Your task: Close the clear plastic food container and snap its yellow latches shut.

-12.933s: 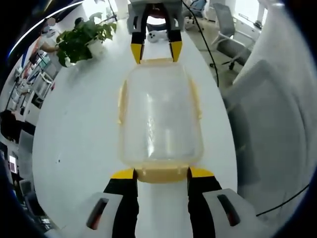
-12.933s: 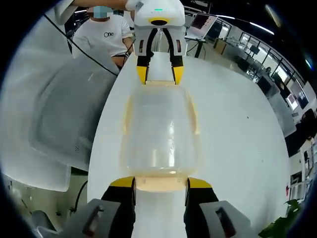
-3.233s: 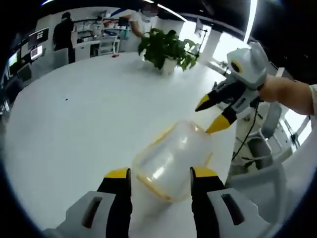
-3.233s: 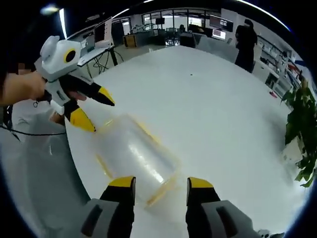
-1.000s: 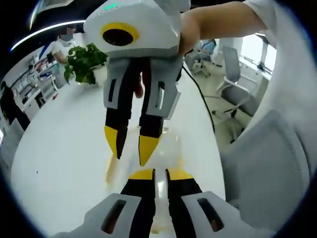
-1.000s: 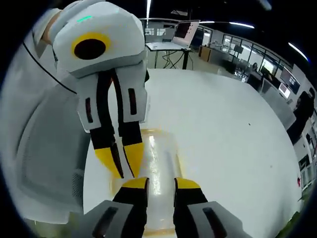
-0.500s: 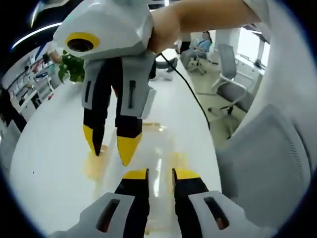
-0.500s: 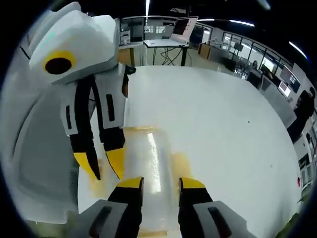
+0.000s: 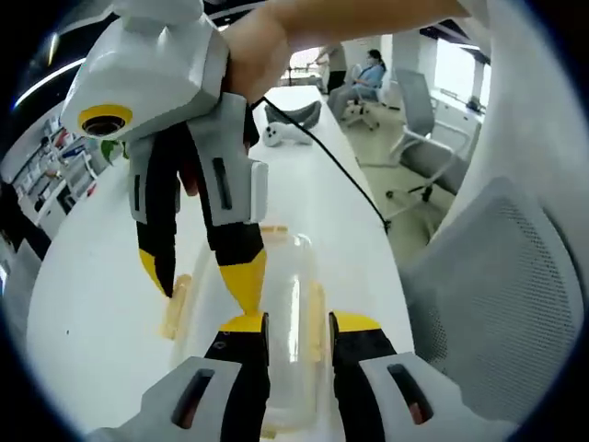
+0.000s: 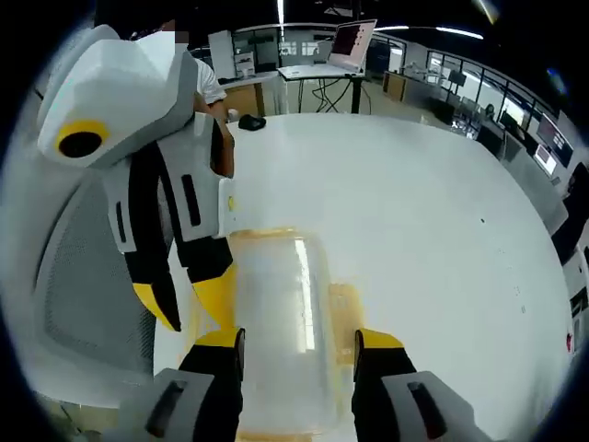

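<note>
Now, compared with half a second ago, both sets of tongs are standing wider apart, and more of the clear container (image 9: 293,322) is showing between them. In the left gripper view, the left tongs (image 9: 299,322) are open to a moderate gap, with the container lying on the white worktop (image 9: 92,304) between and below the jaws; whether they are touching it cannot be told. The right tongs (image 9: 202,284) are reaching down from above, held in a person's hand (image 9: 248,46), their yellow tips apart, one tip over the container's near edge and the other just beside a yellow latch (image 9: 177,306) that is standing out from the side. In the right gripper view, the right tongs (image 10: 299,339) are open, straddling the container (image 10: 281,313), while the left tongs (image 10: 189,299) are pointing down at its left side. A latch (image 10: 345,308) is lying out flat on the container's right side.
</note>
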### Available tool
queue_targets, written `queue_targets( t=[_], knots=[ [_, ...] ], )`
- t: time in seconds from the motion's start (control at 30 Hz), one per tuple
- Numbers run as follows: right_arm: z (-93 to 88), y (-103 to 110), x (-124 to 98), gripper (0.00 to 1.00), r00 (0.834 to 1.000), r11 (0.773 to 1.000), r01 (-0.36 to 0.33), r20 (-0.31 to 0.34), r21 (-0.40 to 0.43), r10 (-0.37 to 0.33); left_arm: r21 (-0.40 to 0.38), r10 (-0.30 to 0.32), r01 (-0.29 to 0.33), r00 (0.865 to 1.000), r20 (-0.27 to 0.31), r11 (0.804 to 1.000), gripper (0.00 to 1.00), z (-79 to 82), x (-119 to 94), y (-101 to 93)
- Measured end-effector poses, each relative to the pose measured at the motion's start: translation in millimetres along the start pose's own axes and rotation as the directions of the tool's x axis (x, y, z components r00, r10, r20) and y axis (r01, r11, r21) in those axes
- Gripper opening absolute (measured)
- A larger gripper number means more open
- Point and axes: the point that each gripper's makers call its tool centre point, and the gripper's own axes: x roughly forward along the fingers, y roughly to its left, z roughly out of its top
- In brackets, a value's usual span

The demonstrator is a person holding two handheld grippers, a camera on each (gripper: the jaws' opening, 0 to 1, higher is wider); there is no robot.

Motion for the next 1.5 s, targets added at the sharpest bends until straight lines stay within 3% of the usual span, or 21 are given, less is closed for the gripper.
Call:
queue_targets(
  t=[0.17,0.33,0.53,0.83,1.07,1.17,1.3,1.5],
  knots=[
    [0.3,1.2,1.3,0.47,1.0,1.0,-0.025,-0.019,-0.014,0.024,0.011,0.004,-0.004,1.0,-0.003,1.0,0.26,0.0,0.2,-0.3],
    [-0.7,-4.1,2.8,0.52,0.998,0.999,-0.036,-0.048,0.005,0.036,0.101,0.032,-0.029,0.999,-0.031,0.994,0.28,-2.2,2.0,-3.3],
    [-0.5,0.6,4.8,0.48,0.994,0.995,-0.094,-0.058,-0.031,0.093,0.141,0.057,-0.051,0.998,-0.034,0.989,0.3,-2.9,3.9,-4.4],
    [-1.0,3.9,7.4,0.45,0.98,0.982,-0.189,-0.063,-0.017,0.187,0.272,0.13,-0.11,0.99,-0.057,0.956,0.27,-5.1,5.9,-1.1],
    [-3.9,1.9,10.0,0.46,0.968,0.969,-0.244,-0.052,0.029,0.246,0.344,0.154,-0.124,0.986,-0.062,0.931,0.3,-8.7,7.8,-3.8],
    [-3.8,2.7,10.7,0.46,0.964,0.965,-0.257,-0.053,0.044,0.26,0.323,0.166,-0.142,0.985,-0.049,0.936,0.3,-7.2,7.6,-2.6],
    [-3.7,3.1,10.7,0.45,0.961,0.963,-0.267,-0.056,0.049,0.269,0.367,0.199,-0.168,0.979,-0.047,0.915,0.28,-7.4,8.9,0.4],
    [-3.8,2.9,11.5,0.44,0.961,0.963,-0.267,-0.064,0.045,0.269,0.357,0.188,-0.162,0.981,-0.039,0.92,0.27,-6.2,9.3,1.7]
  ],
)
